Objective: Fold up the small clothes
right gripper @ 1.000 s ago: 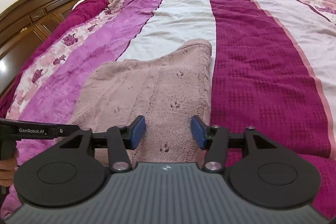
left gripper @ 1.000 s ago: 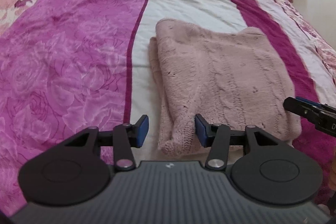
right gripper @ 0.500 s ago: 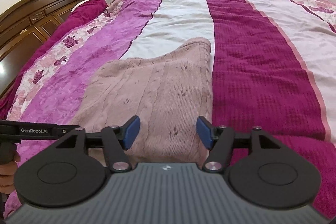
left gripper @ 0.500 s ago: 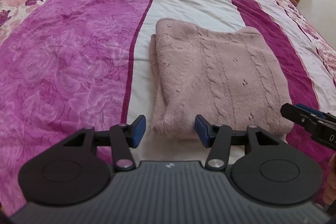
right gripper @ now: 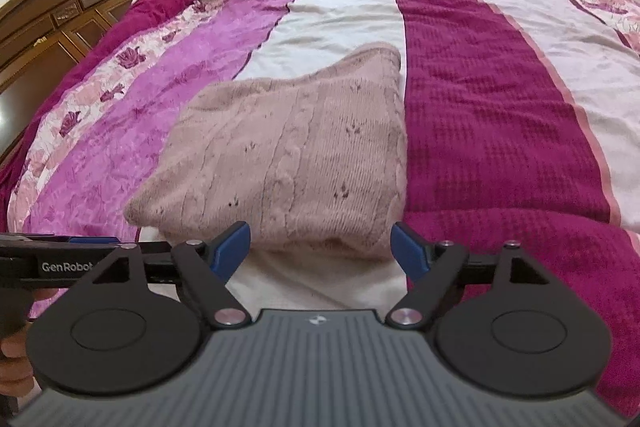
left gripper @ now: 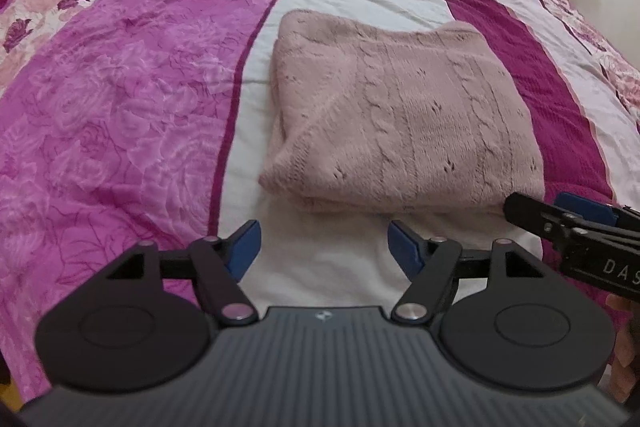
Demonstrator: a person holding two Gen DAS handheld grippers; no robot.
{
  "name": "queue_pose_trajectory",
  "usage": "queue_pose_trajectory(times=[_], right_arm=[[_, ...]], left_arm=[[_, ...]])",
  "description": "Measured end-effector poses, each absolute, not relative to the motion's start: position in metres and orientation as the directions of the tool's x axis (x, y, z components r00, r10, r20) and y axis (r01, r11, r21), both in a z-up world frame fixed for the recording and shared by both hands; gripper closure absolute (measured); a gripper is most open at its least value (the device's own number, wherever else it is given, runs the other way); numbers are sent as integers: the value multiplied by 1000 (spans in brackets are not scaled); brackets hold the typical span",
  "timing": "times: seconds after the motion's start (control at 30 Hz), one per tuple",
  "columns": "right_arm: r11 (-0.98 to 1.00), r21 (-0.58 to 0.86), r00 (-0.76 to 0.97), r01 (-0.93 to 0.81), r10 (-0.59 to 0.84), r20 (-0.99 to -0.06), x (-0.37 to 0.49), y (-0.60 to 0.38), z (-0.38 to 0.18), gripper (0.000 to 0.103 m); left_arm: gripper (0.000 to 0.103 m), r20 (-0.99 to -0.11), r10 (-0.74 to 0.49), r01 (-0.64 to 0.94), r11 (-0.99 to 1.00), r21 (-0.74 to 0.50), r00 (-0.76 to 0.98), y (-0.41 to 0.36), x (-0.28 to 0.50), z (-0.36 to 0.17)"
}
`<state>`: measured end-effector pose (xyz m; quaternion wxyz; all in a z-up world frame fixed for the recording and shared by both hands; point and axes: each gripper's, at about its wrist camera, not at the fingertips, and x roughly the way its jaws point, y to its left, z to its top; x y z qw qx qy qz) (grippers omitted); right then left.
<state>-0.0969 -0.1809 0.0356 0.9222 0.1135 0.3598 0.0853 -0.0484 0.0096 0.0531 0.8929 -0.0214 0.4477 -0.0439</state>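
Both grippers hang low over a big bed, and each one has its blue pads spread wide with nothing between them. Their jaws have just been opening.

The bedspread (left gripper: 120, 99) is the biggest thing here. It has long stripes: bright pink with roses, white down the middle, then dark purple-red. A brown wooden headboard (right gripper: 80, 11) stands at the far left in the right wrist view.

On the white stripe lies the pink sweater (left gripper: 404, 115). It is knitted, with twisty cable lines, and it is folded into a neat, thick block. One side of it touches the edge of the dark stripe.

The left gripper (left gripper: 322, 251) is just in front of the sweater's near edge, over bare white cloth. The sweater sits a little ahead and to the right of it, and the pads do not touch it.

The right gripper (right gripper: 320, 249) is at the sweater's near right corner. That corner shows between its two pads, but the pads stand apart from it on both sides.

Each gripper shows up at the side of the other one's view. A bit of a hand (right gripper: 14, 359) is seen at the left edge, holding a handle.
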Motion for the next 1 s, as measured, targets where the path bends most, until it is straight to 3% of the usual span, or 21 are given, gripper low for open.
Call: queue_pose_trajectory(times=[1.0], right_arm=[[956,291,674,-39,240,-698,-88,-181,19,20]], left_arm=[[31,-831,-67,41,998,-53,553,2,-47,38]])
